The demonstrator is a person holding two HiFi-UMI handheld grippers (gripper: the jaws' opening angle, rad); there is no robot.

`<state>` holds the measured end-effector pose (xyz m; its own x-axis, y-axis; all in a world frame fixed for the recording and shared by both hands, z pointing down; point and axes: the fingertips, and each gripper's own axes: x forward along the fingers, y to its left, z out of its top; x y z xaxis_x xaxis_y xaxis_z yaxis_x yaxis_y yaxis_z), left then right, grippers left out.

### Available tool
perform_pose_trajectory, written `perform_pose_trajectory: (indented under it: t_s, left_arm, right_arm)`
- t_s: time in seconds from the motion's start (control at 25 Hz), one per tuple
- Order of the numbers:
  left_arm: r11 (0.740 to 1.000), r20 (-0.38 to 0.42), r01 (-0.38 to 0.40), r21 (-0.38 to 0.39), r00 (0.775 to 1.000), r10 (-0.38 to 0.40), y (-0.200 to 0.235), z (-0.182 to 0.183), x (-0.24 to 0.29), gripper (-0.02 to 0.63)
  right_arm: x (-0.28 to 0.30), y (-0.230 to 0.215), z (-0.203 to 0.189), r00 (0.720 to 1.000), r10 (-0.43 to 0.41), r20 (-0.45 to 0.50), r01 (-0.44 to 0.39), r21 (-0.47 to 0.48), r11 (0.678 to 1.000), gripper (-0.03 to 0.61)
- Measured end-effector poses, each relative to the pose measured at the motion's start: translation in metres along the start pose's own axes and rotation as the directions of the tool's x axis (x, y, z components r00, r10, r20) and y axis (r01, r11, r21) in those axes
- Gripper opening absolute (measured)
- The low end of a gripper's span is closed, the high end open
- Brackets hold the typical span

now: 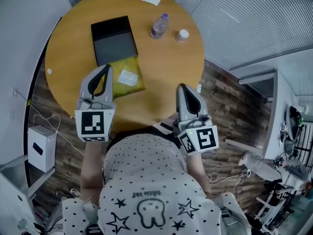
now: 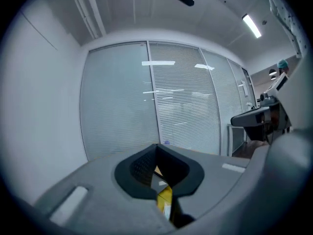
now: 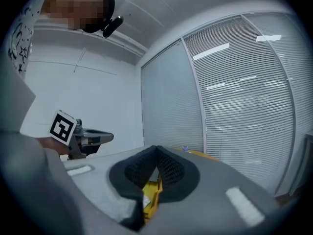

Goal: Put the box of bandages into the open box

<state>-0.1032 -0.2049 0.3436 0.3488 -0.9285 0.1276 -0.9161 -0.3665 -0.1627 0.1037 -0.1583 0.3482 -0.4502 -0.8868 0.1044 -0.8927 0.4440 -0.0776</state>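
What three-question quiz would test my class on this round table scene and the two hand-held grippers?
1. True or false: the left hand-held gripper is holding the yellow package.
2. Which thing lies right next to the black open box? A: the bottle. B: the yellow package. C: the white card.
3. Fill in the gap: the jaws of the right hand-held gripper are ____ (open or shut).

Key:
1. False. Its jaws are together with nothing between them, and the package lies flat on the table.
2. B
3. shut
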Motion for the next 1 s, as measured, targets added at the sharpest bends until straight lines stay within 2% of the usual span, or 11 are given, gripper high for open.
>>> perform_pose_trajectory:
  t_s: [0.2,0.4,0.8,1.0]
  left_arm:
    - [0.996,0.074,-0.069,-0.059,0.995,0.074,0.008,0.031,-0.038,0.008]
    - [0.994,0.107,-0.109,-0.028,0.988,0.112,0.012,0.044,-0.067,0.008]
    - [0.981,0.084,-0.176,-0.078,0.98,0.183,0.001,0.04,-0.102,0.008]
    - [0.978,0.081,-0.172,-0.12,0.98,0.182,-0.019,0.033,-0.107,0.008]
  right_arm:
    - [-0.002,0.005,0.011,0.999,0.032,0.015,-0.031,-0.017,0.999,0.005]
    - [-0.005,0.01,0.022,0.998,0.062,0.029,-0.061,-0.036,0.997,0.005]
    - [-0.029,-0.002,0.027,0.996,0.089,0.004,-0.088,-0.084,0.993,0.005]
    - [-0.037,-0.011,0.025,0.995,0.096,-0.002,-0.096,-0.086,0.992,0.005]
